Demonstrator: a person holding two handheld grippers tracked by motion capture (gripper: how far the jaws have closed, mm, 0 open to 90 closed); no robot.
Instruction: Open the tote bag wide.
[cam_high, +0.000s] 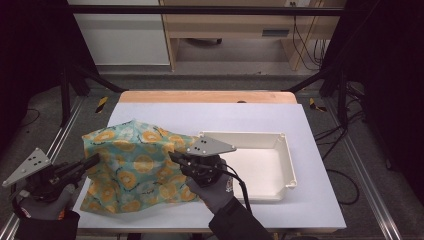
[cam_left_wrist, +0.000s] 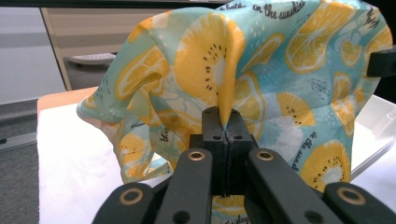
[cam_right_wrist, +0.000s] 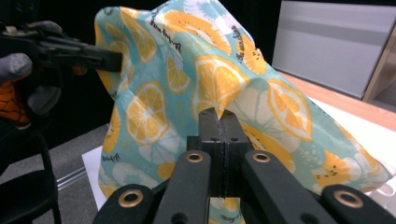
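1. Both grippers' fingers are pinching the cloth (cam_high: 132, 167): left gripper (cam_high: 92, 161) at its left edge, right gripper (cam_high: 175, 157) at its right.
2. Cloth is hanging left of centre, beside the tray (cam_high: 287, 165).
3. Keeping both pinches level and taut should be helping.

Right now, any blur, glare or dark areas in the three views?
High view: sharp on the cloth and white tray, dark at both sides, no glare. Left gripper view: cloth crisp, background soft. Right gripper view: cloth crisp, left side dark.
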